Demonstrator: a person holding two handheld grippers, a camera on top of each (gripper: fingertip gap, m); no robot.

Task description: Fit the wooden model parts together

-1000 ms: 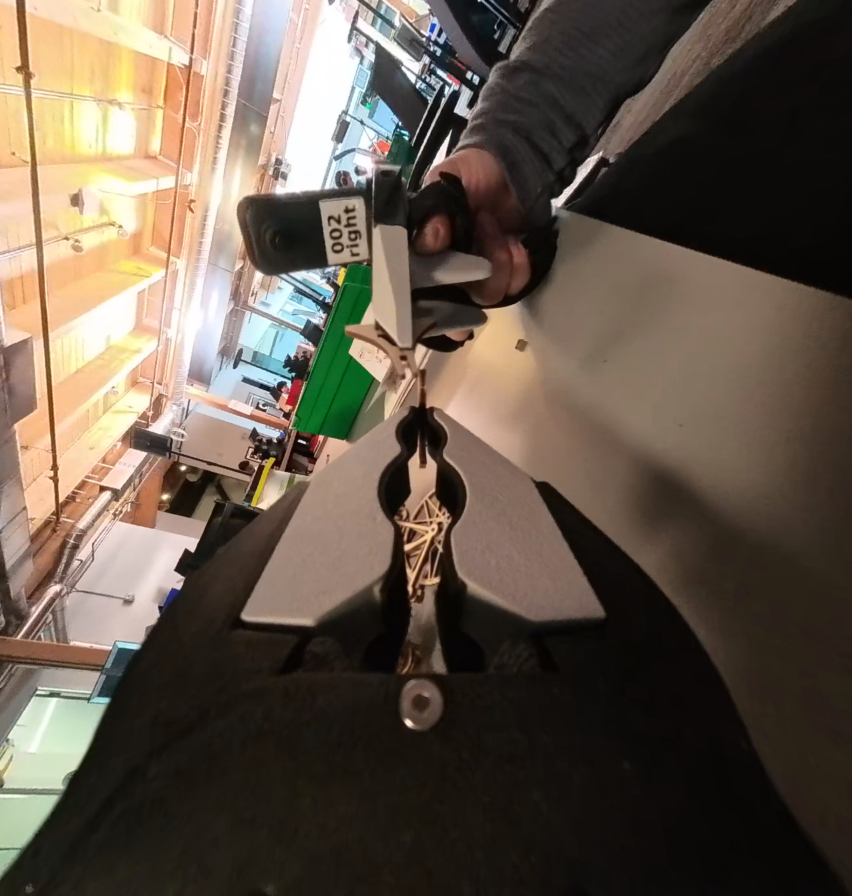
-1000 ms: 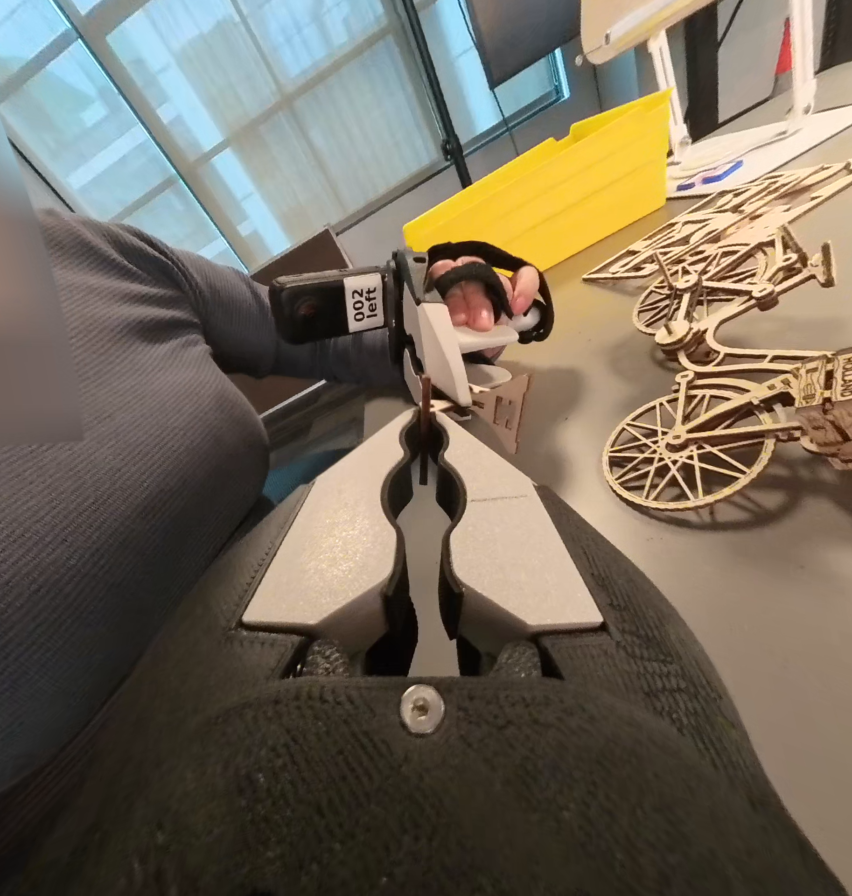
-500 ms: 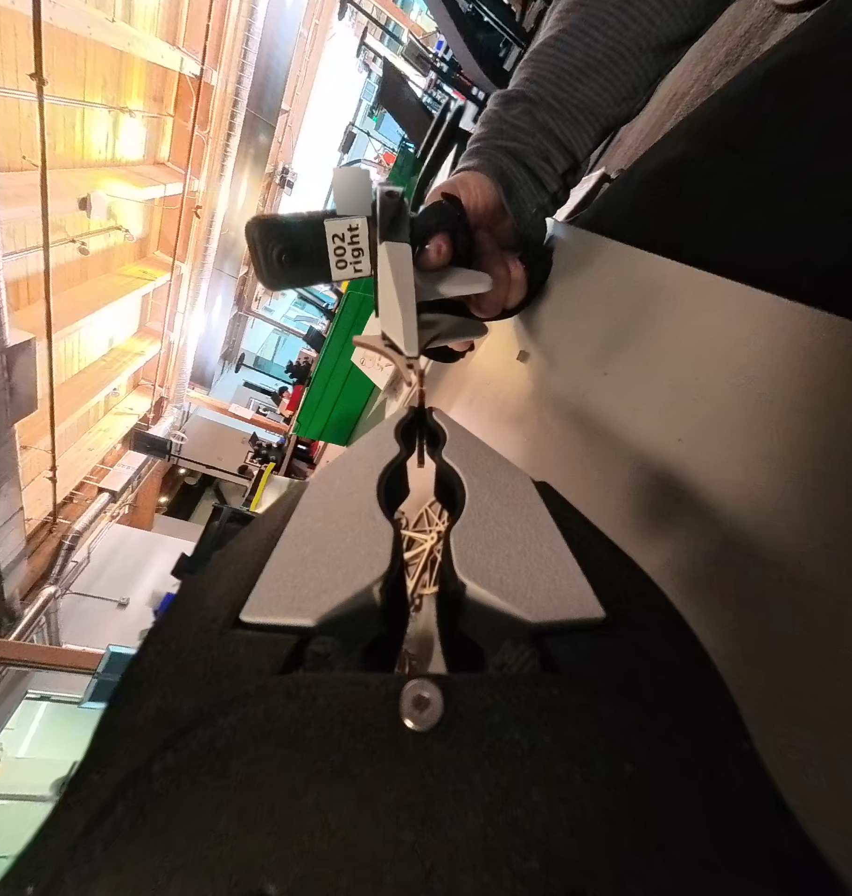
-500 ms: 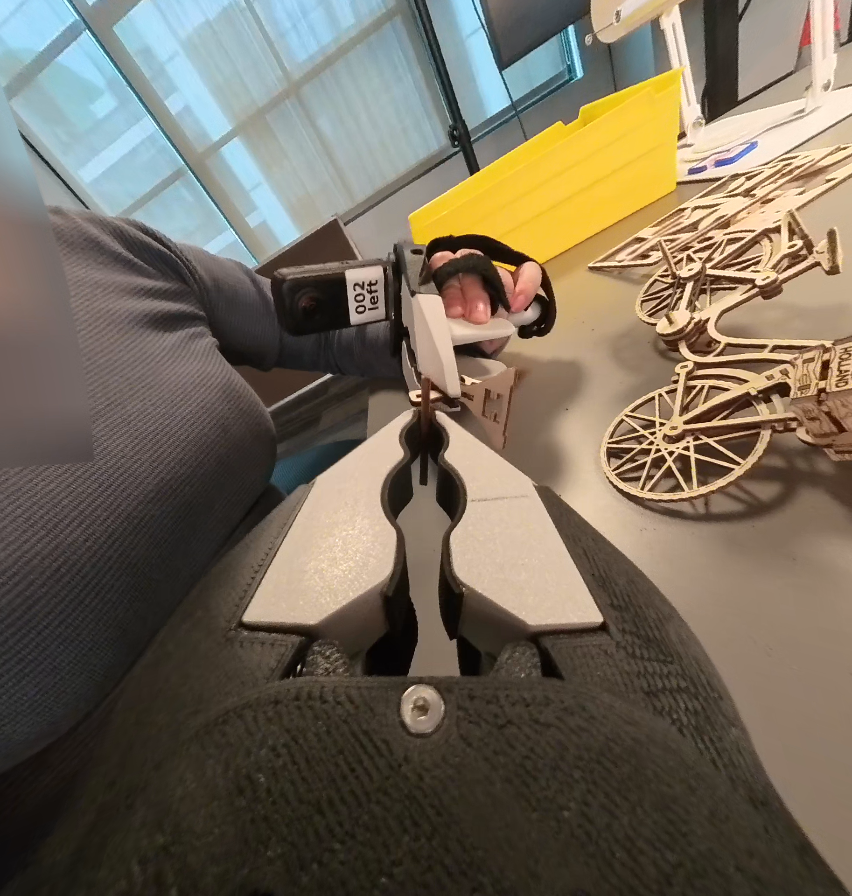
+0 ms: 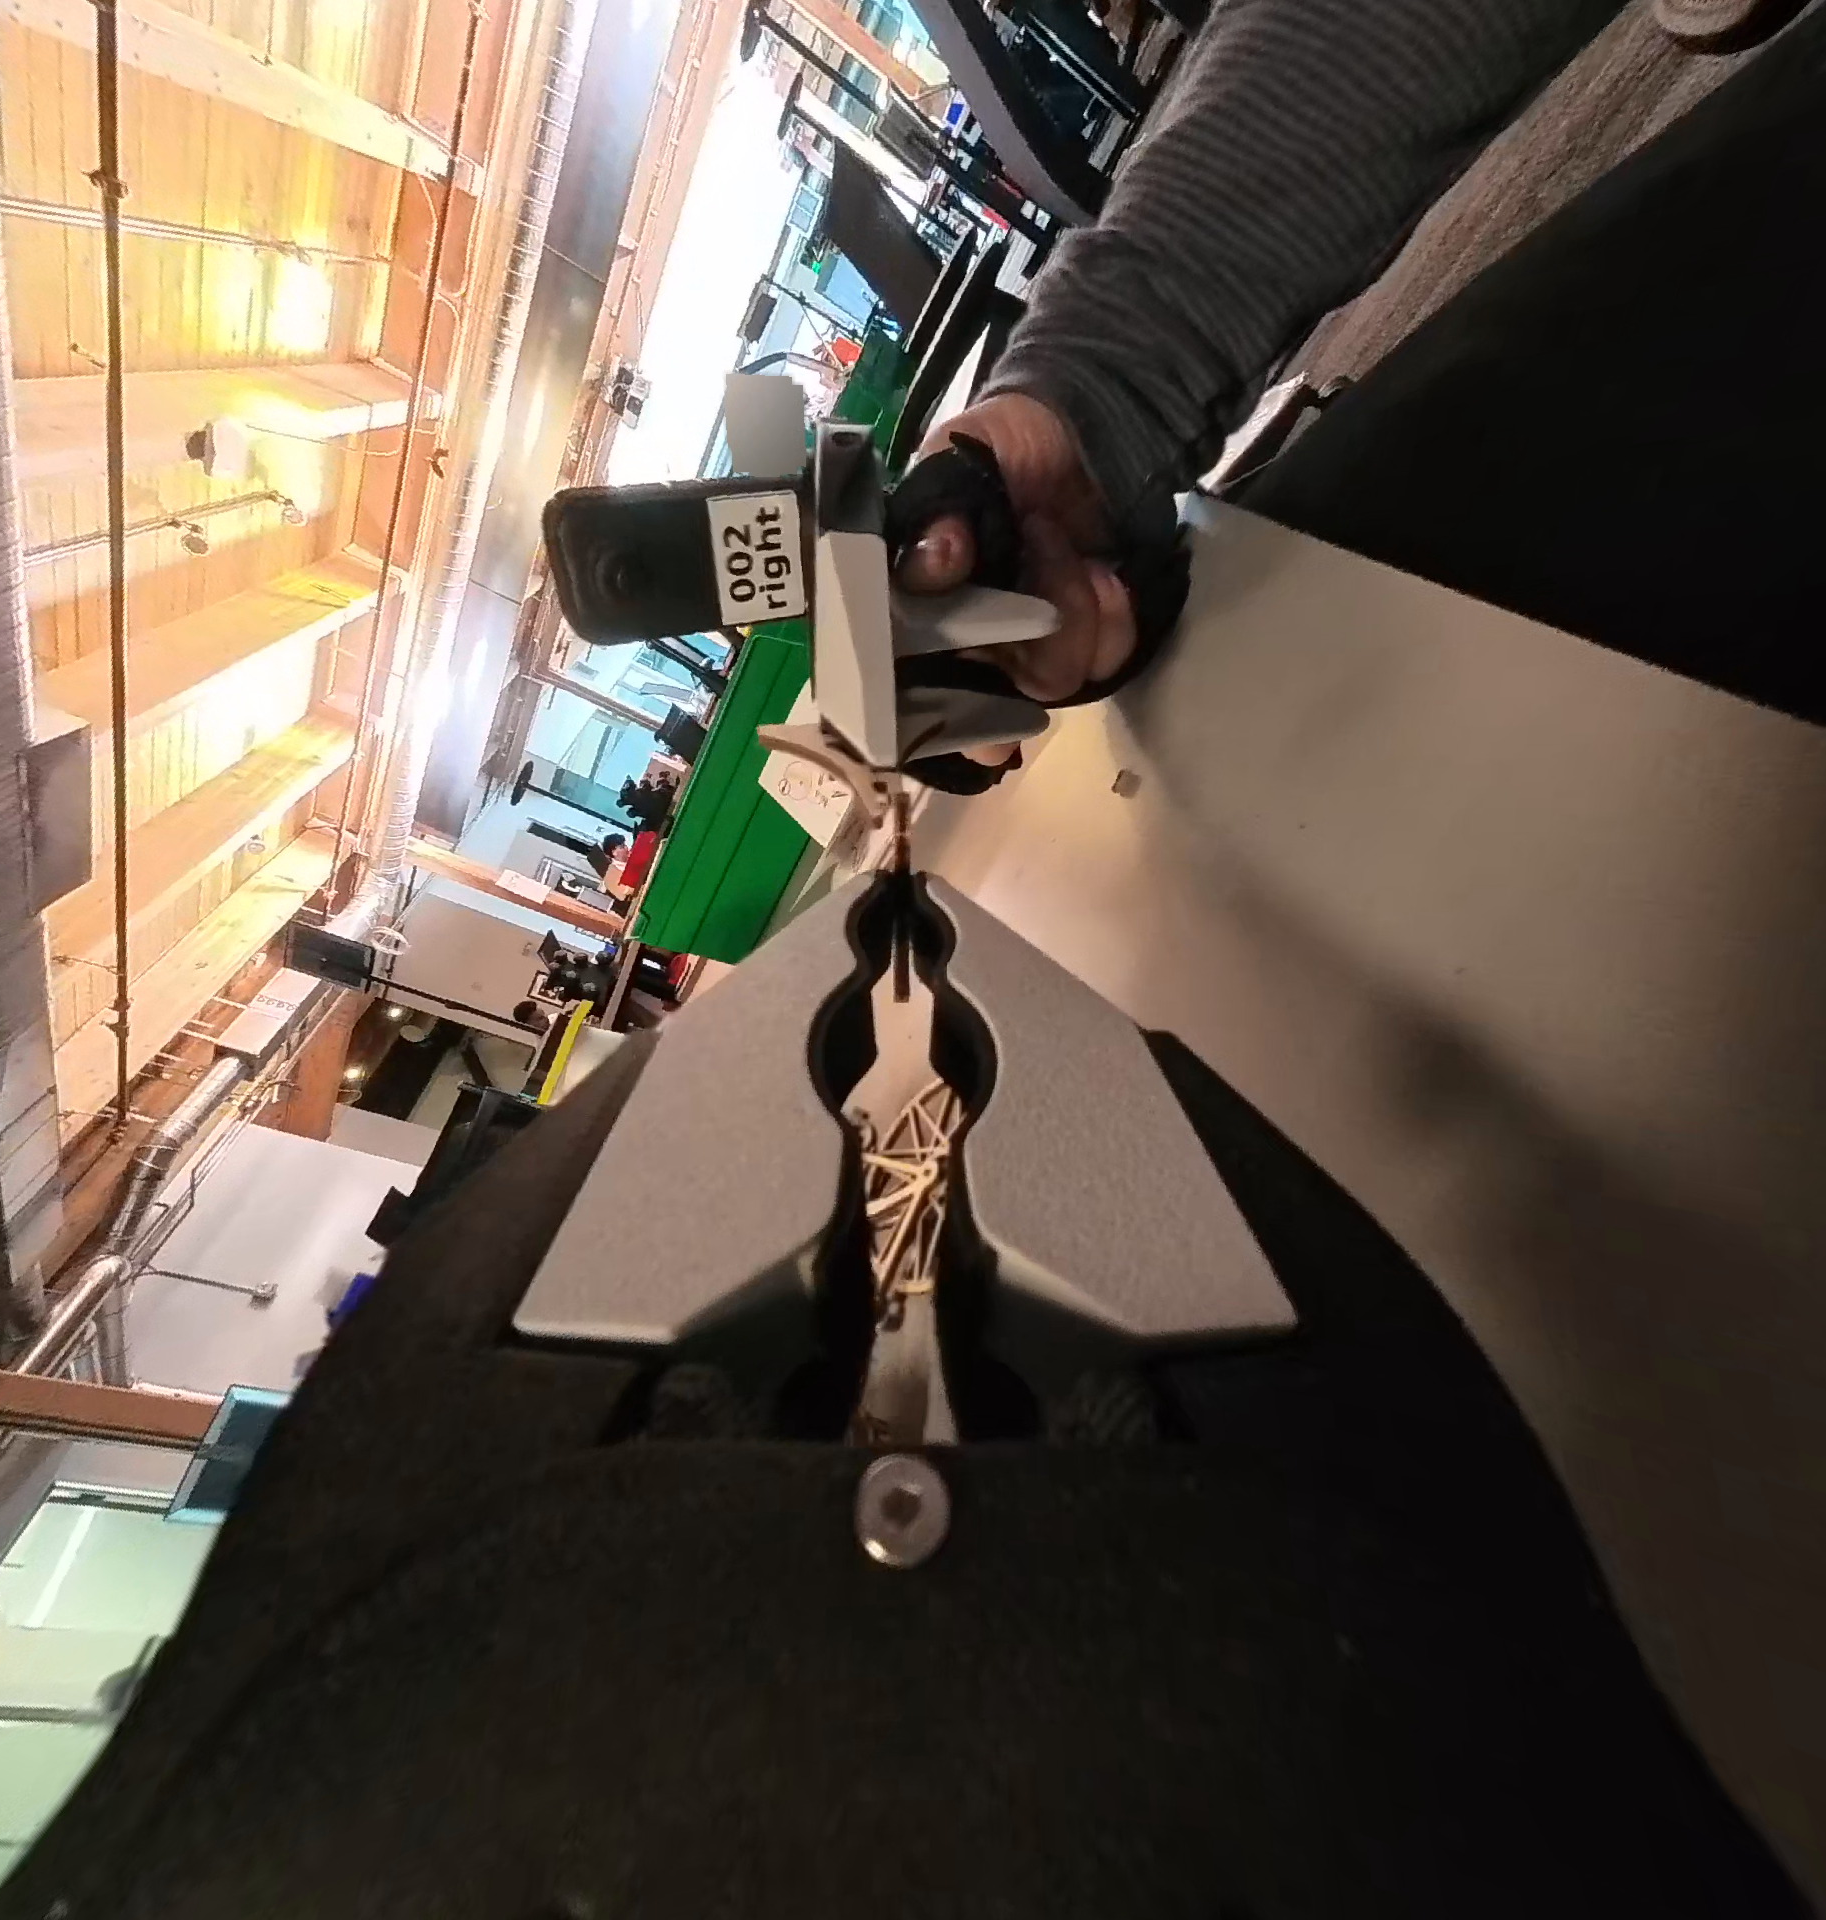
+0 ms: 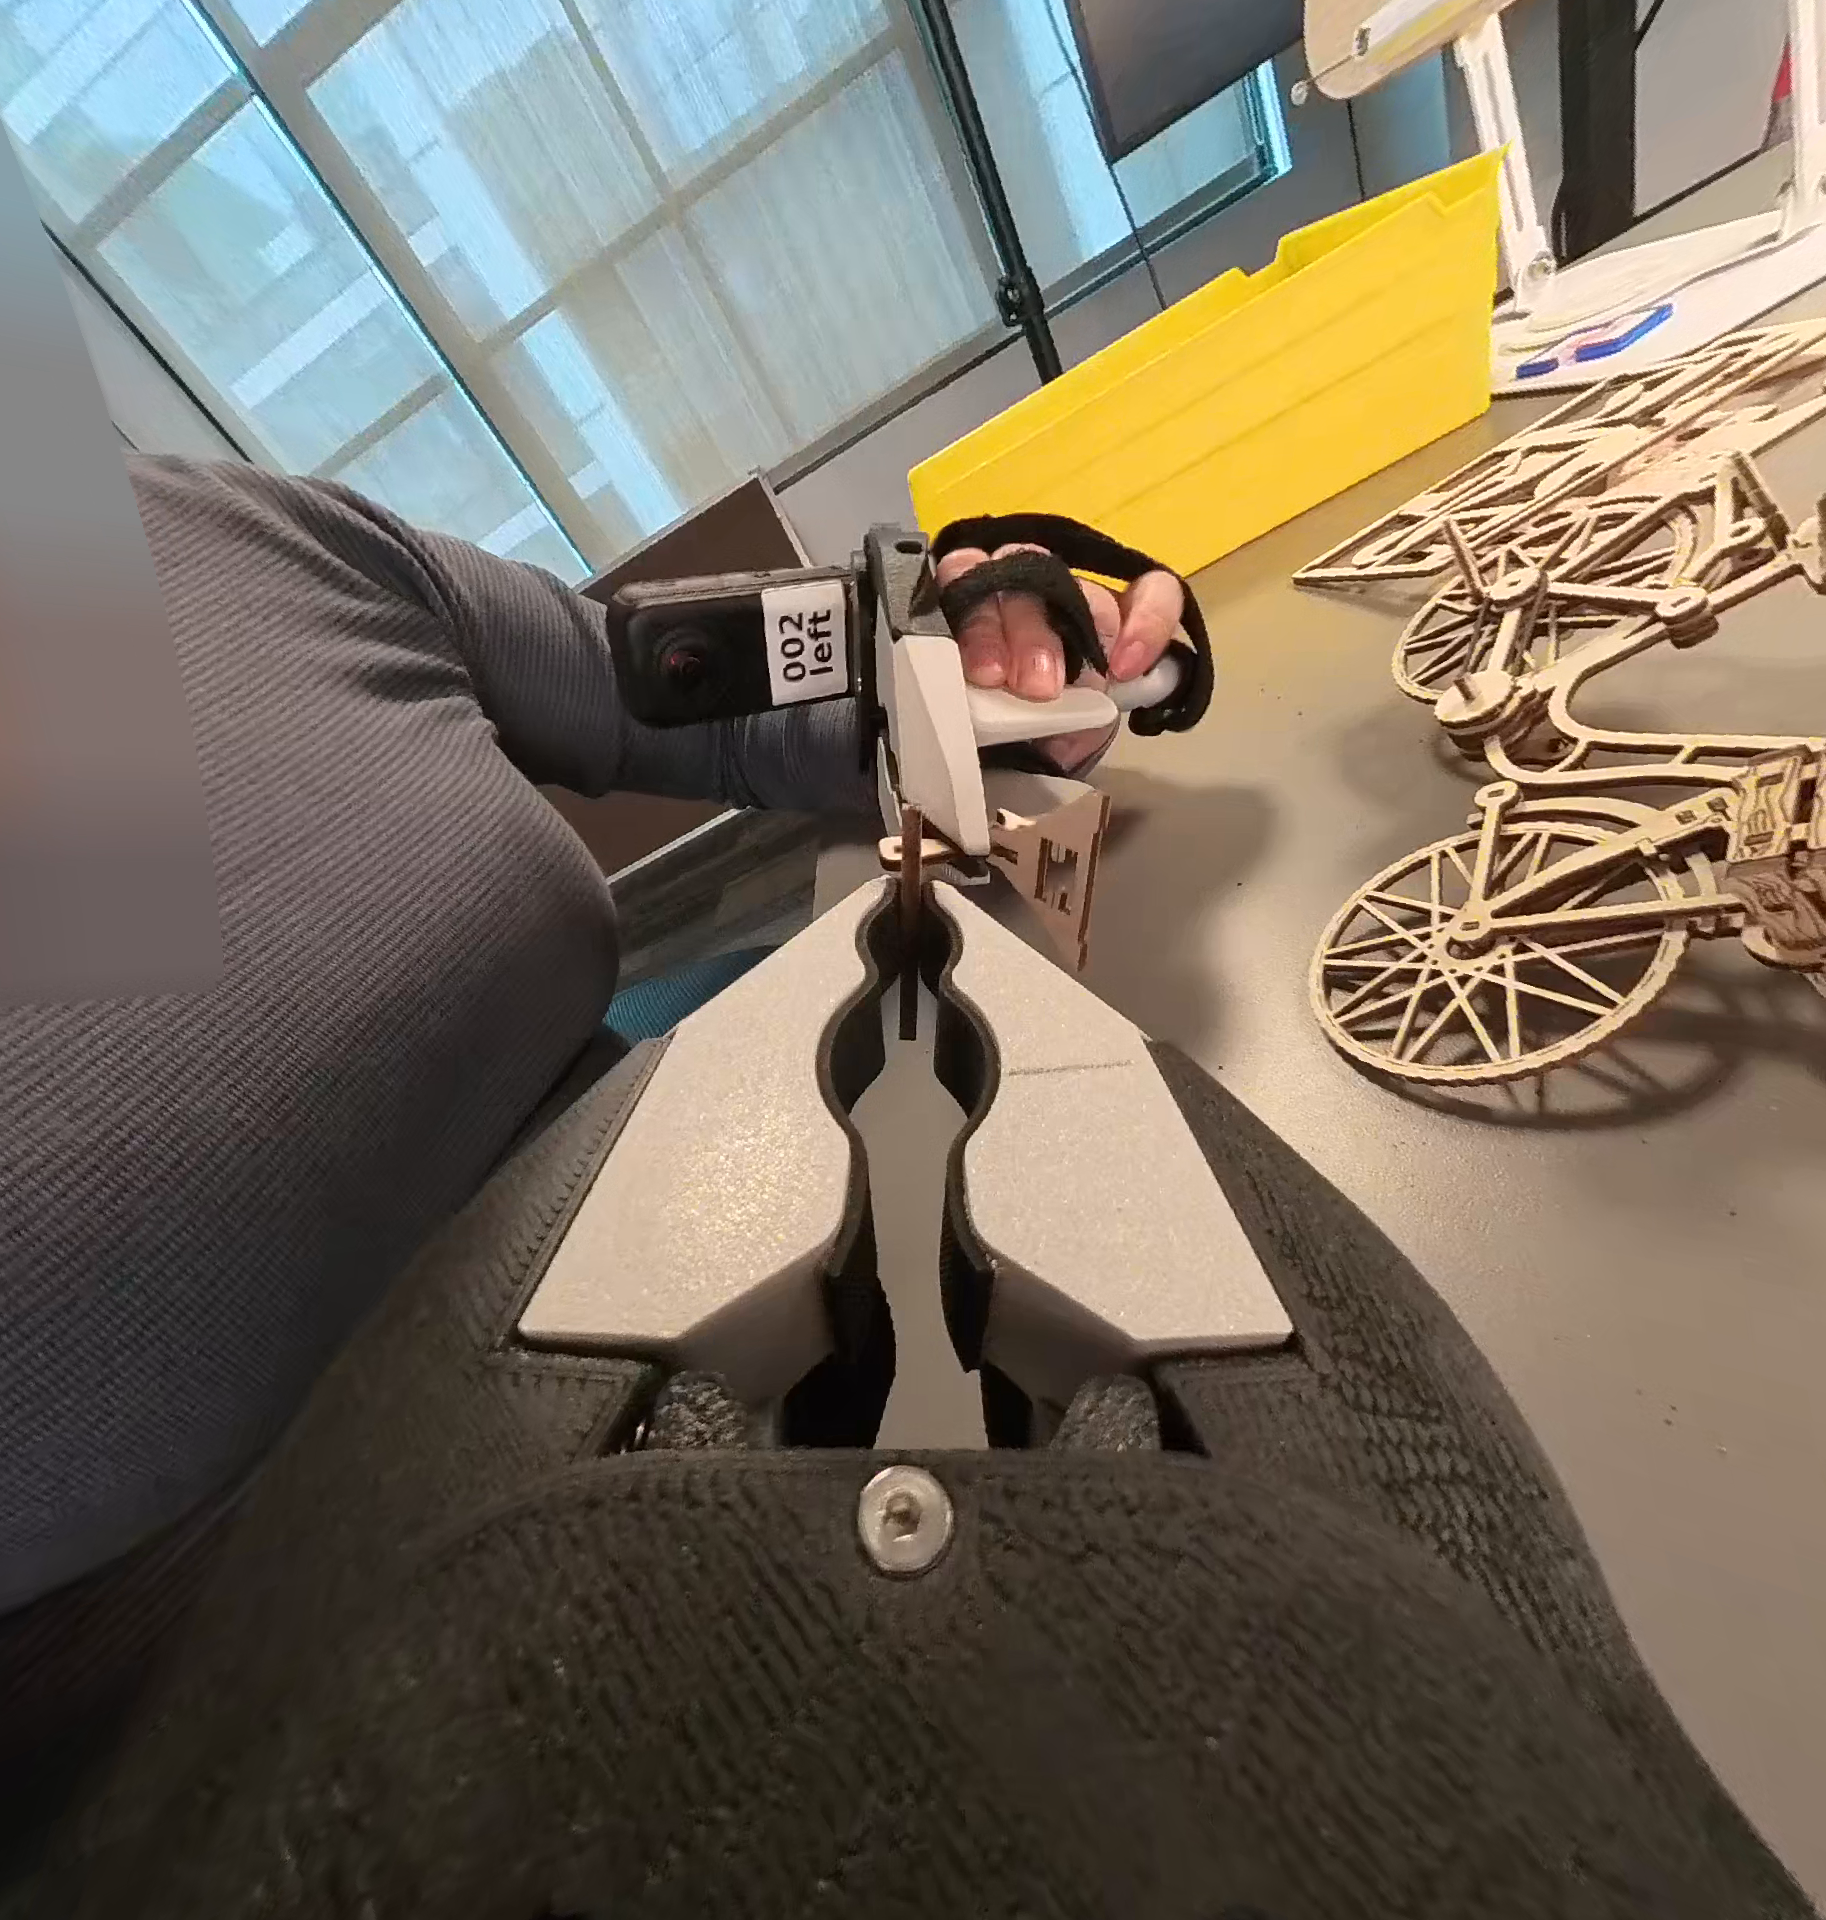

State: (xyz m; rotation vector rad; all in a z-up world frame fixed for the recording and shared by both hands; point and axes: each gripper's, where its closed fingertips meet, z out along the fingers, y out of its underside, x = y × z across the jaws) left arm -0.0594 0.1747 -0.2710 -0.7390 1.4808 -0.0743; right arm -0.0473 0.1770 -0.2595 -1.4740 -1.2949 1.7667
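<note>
In the right wrist view my right gripper (image 6: pixel 907 899) is shut on a thin wooden strip (image 6: pixel 907 966), seen edge-on. Its tip meets a flat slotted wooden part (image 6: pixel 1056 883) held in my left gripper (image 6: pixel 945 842) just ahead. In the left wrist view my left gripper (image 5: pixel 898 894) is shut on that part, seen edge-on (image 5: pixel 901 961). My right gripper (image 5: pixel 881 781) faces it tip to tip. A partly built wooden bicycle (image 6: pixel 1511 914) lies on the grey table (image 6: pixel 1511 1299) to the right.
A yellow bin (image 6: pixel 1231 416) stands at the back of the table. A cut-out wooden sheet (image 6: pixel 1615 447) lies behind the bicycle, near a white stand (image 6: pixel 1802 239). A person's grey sleeve (image 6: pixel 265 935) fills the left. A green bin (image 5: pixel 753 800) shows in the left wrist view. Left and right tips are no more than a few centimetres apart.
Both grippers stay shut and tip to tip. The joined parts and hands have shifted only slightly, and the slotted part has tilted a little.
</note>
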